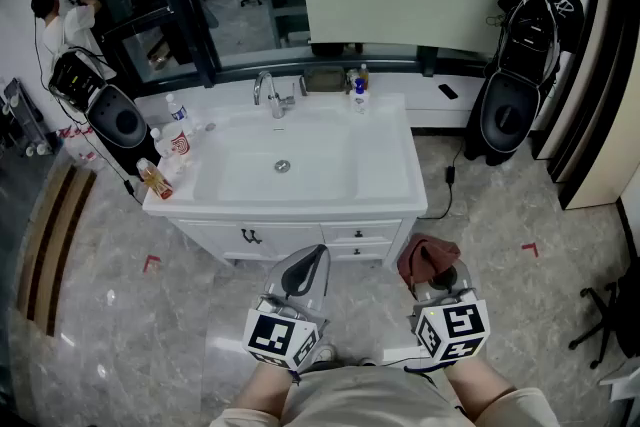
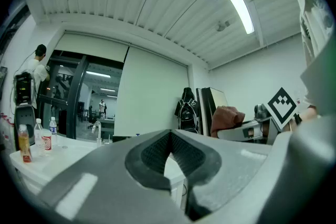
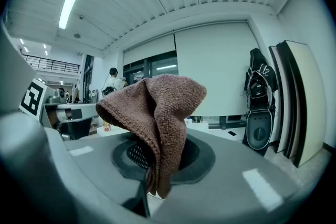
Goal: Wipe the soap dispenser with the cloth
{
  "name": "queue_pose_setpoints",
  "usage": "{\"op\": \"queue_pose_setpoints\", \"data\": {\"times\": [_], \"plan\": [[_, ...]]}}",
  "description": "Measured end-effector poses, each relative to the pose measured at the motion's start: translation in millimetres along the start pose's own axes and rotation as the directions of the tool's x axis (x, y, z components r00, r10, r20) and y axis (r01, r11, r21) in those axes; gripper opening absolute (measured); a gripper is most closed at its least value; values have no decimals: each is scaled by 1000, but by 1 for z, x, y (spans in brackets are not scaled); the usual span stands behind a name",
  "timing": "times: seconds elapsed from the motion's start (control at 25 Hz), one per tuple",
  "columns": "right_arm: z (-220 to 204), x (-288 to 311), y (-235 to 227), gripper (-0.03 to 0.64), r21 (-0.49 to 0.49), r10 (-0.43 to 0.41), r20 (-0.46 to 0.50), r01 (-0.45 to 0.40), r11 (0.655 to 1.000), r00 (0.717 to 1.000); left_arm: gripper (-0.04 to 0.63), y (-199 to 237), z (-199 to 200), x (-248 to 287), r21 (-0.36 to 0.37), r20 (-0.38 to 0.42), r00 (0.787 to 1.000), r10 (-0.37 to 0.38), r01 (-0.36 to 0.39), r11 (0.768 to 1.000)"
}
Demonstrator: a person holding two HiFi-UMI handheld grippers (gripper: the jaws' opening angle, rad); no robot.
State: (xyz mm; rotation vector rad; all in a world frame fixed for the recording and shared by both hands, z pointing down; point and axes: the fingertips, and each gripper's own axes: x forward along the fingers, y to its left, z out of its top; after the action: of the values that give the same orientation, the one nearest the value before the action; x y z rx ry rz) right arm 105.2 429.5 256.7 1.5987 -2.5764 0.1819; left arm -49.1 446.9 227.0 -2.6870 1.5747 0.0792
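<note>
The soap dispenser (image 1: 358, 95), a small pump bottle with a blue label, stands at the back of the white vanity top (image 1: 385, 165), right of the faucet (image 1: 268, 95). Both grippers hang low in front of the vanity, well short of it. My right gripper (image 1: 432, 269) is shut on a reddish-brown cloth (image 1: 424, 257); in the right gripper view the cloth (image 3: 157, 107) rises bunched from between the jaws of the right gripper (image 3: 157, 162). My left gripper (image 1: 311, 255) is shut with nothing in it, its pads (image 2: 152, 155) meeting at the tip of the left gripper (image 2: 169, 136).
A water bottle (image 1: 176, 110), a red-printed cup (image 1: 180, 144) and an orange bottle (image 1: 155, 178) crowd the vanity's left end. Black bags lean at the right (image 1: 520, 65) and left (image 1: 110, 110). A person (image 1: 55, 23) stands far left. A chair base (image 1: 610, 315) sits right.
</note>
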Motion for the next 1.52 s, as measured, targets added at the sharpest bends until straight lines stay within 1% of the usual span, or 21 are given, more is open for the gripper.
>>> {"op": "queue_pose_setpoints", "data": {"times": [0.28, 0.56, 0.68, 0.96, 1.12, 1.24, 1.36, 1.52], "plan": [[-7, -3, -4, 77, -7, -1, -13, 1, 1000, 1000, 0, -4, -4, 1, -9, -9, 1000, 7, -8, 1000], [-7, -14, -12, 78, 11, -1, 3, 1, 1000, 1000, 0, -16, -7, 1, -16, -21, 1000, 9, -9, 1000], [-11, -21, -20, 78, 30, 0, 3, 0, 1000, 1000, 0, -23, -11, 2, -17, -20, 1000, 22, -22, 1000], [-28, -29, -44, 78, 37, 15, -28, -14, 999, 999, 0, -33, -25, 6, -25, -33, 997, 66, -67, 997], [-36, -10, -52, 78, 64, 23, -44, -21, 998, 999, 0, -20, -32, 16, -19, -49, 996, 77, -78, 997], [-38, 10, -53, 78, 53, 45, -46, -42, 998, 998, 0, -6, -37, 28, -20, -58, 995, 82, -84, 996], [-40, 40, -63, 78, 53, 39, -53, -37, 998, 998, 0, 10, -46, 53, -20, -66, 995, 68, -69, 997], [-43, 97, -78, 78, 70, 24, -79, -18, 997, 997, 0, 49, -64, 101, -40, -77, 996, 43, -46, 998]]}}
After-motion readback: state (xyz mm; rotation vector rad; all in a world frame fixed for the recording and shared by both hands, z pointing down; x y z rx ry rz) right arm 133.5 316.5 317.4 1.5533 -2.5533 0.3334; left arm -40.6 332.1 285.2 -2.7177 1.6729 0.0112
